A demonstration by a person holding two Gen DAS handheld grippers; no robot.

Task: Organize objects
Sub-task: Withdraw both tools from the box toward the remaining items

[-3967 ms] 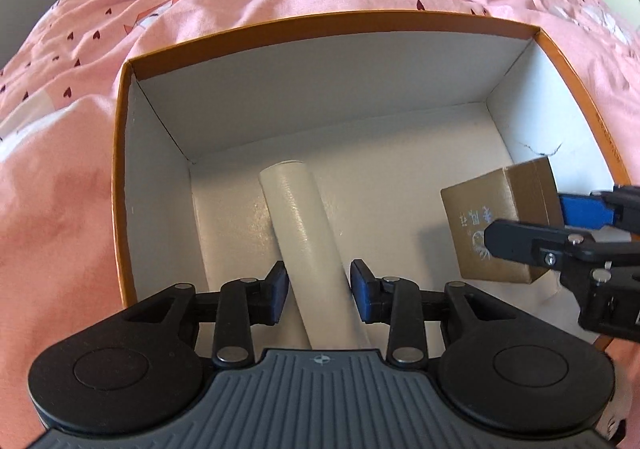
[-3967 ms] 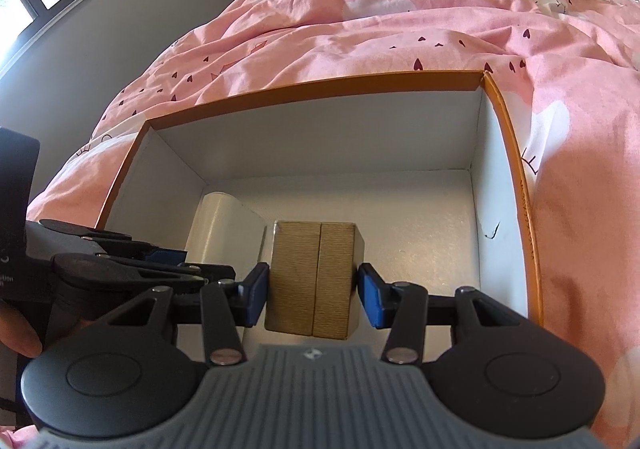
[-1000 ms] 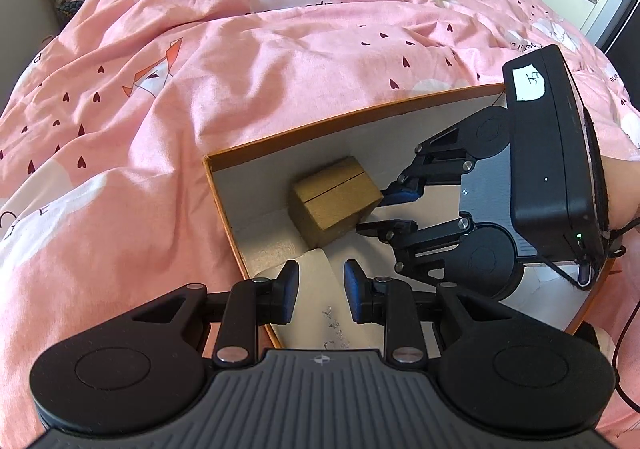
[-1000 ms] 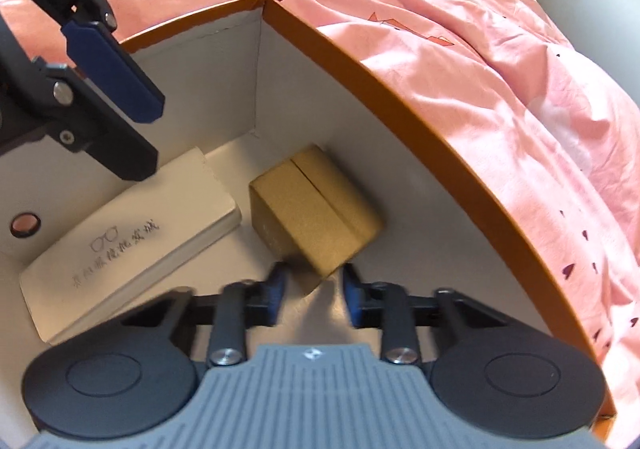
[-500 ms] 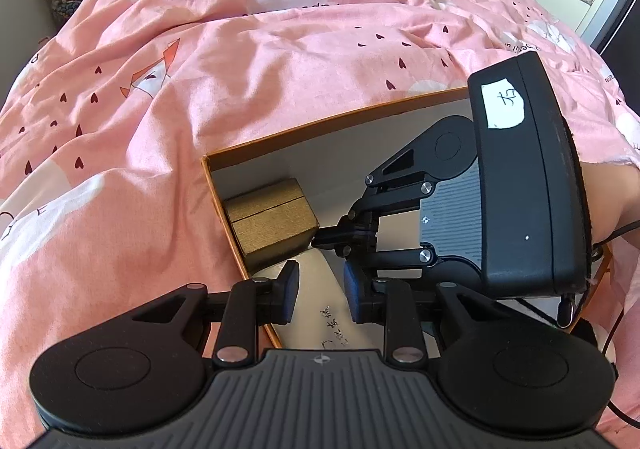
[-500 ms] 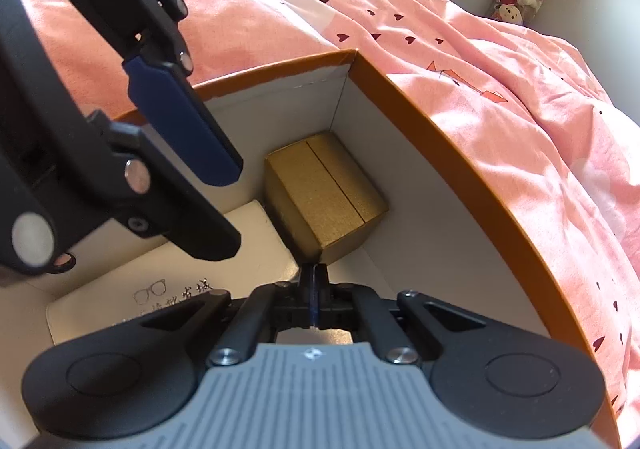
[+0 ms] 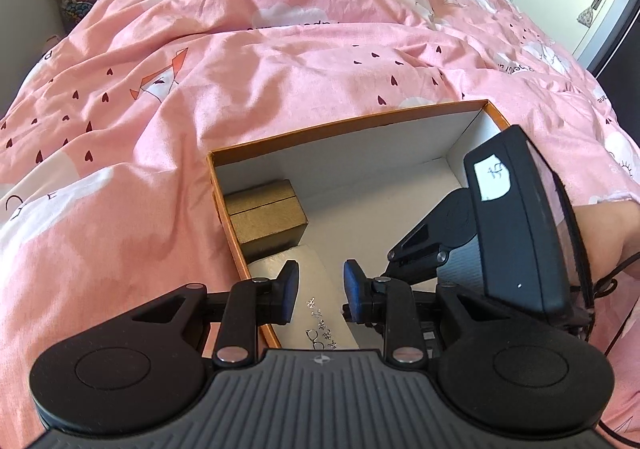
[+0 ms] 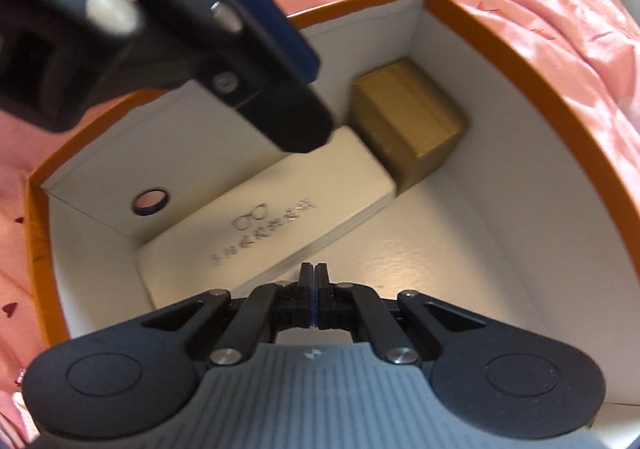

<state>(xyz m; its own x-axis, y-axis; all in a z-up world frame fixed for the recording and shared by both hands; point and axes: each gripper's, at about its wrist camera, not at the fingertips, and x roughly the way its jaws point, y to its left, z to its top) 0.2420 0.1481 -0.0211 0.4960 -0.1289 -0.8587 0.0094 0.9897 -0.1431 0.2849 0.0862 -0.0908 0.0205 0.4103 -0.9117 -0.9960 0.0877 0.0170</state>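
Right gripper (image 8: pixel 311 281) tilted into box (image 8: pixel 500 49), jaws together.

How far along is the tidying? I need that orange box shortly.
Done, it seems: the gold box sits in a corner of the orange box, with the white glasses case lying right beside it along the wall. In hand: nothing; the right gripper is shut and empty, and the left gripper hovers over the case, jaws apart. No other loose items are in view, so little seems left.
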